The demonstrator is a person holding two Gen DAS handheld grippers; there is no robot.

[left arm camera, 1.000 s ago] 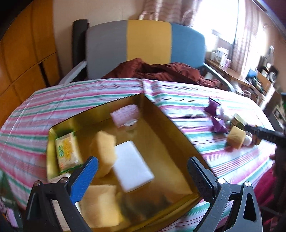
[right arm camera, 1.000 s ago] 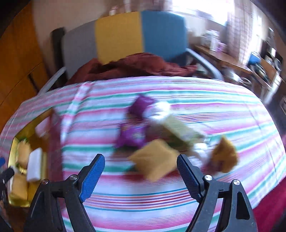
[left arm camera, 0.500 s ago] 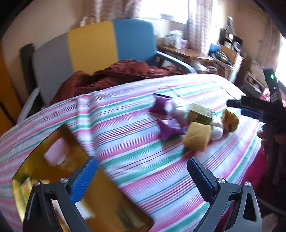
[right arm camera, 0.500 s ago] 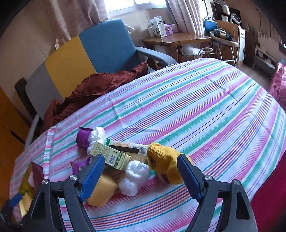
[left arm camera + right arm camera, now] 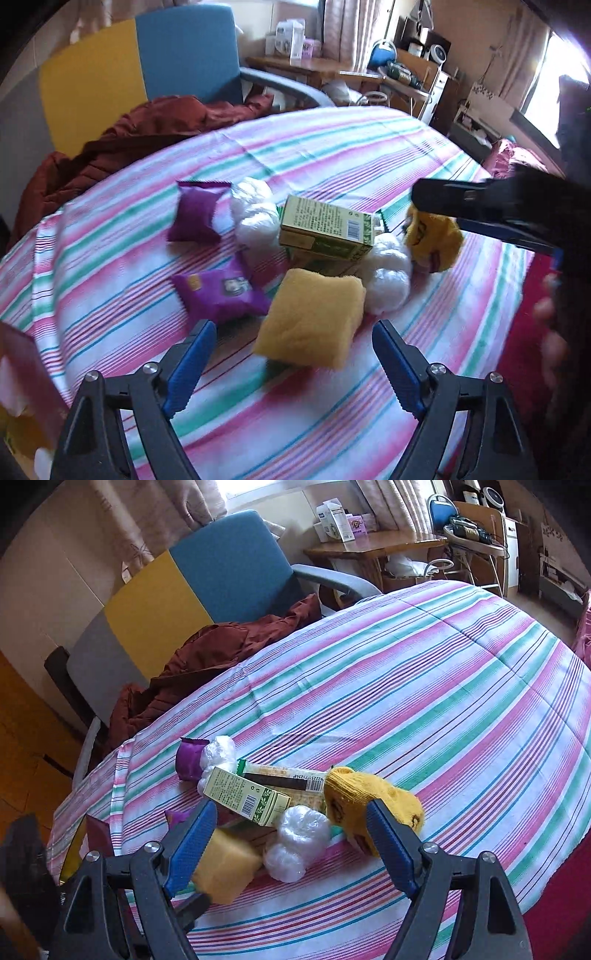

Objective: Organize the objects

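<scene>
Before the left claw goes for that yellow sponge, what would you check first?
1. Yellow sponge lies between the left claw's jaws, ahead of the tips: ok.
2. Jaws wider than the sponge: ok, though they are closing, not yet touching it.
3. Sponge free on top: ok.
4. Neighbours apart: not ok; white bag and green box crowd its far edge.
5. Right claw out of the way: not ok; it hovers open over the same pile.
6. Gold box within reach: cannot tell.
</scene>
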